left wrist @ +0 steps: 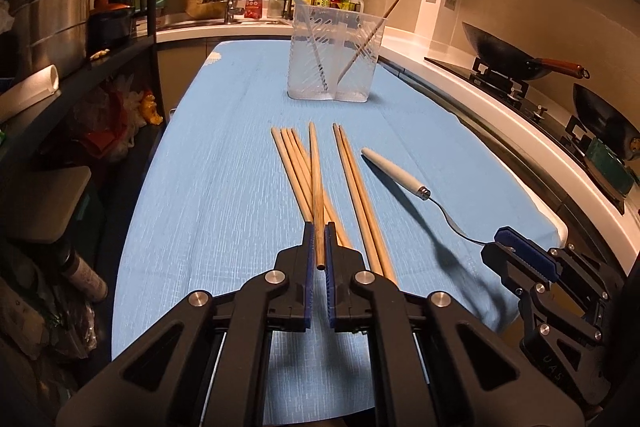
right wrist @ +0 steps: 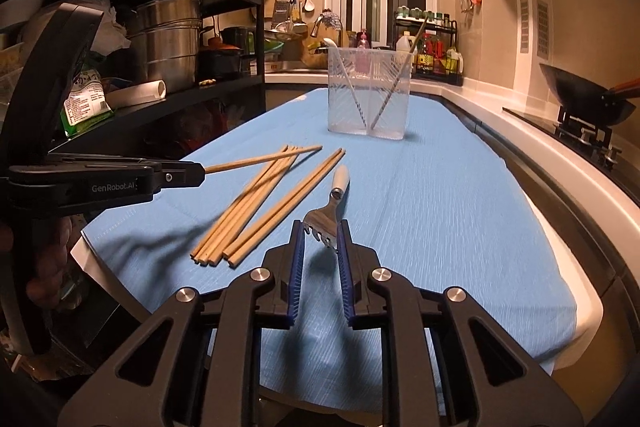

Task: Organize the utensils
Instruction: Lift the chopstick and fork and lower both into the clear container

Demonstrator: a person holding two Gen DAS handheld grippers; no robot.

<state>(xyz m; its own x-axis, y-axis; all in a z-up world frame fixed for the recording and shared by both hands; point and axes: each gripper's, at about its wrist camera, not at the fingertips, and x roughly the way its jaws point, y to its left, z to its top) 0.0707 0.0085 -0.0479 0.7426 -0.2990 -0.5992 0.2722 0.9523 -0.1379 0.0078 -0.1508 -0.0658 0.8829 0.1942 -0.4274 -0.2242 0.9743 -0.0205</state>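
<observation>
Blue cloth covers the long tabletop [left wrist: 224,155], which fills the middle of both views. At the far end, near the top middle, stands a clear plastic holder [left wrist: 334,55] with two parts. One chopstick already leans in its right part, and a thin white-handled thing leans in its left part.

Nearer, in the middle of the left wrist view, lies a bunch of wooden chopsticks [left wrist: 352,179]. To their right is a fork [left wrist: 396,171] with a white handle.

The left gripper [left wrist: 319,251] is pinched tight on one chopstick [left wrist: 316,187]. In the right wrist view that stick pokes out above the pile, so it looks lifted off the cloth.

The right gripper [right wrist: 321,239] is narrow, with the fork's prongs between its blue pads. The pads seem to squeeze the prongs, and the handle points away toward the holder.

My guess is that this is the picking-up step, with both hands full. Next, each hand needs to carry its thing to the top middle, tip it upright, and drop the chopstick in the right part and the fork in the left.
</observation>
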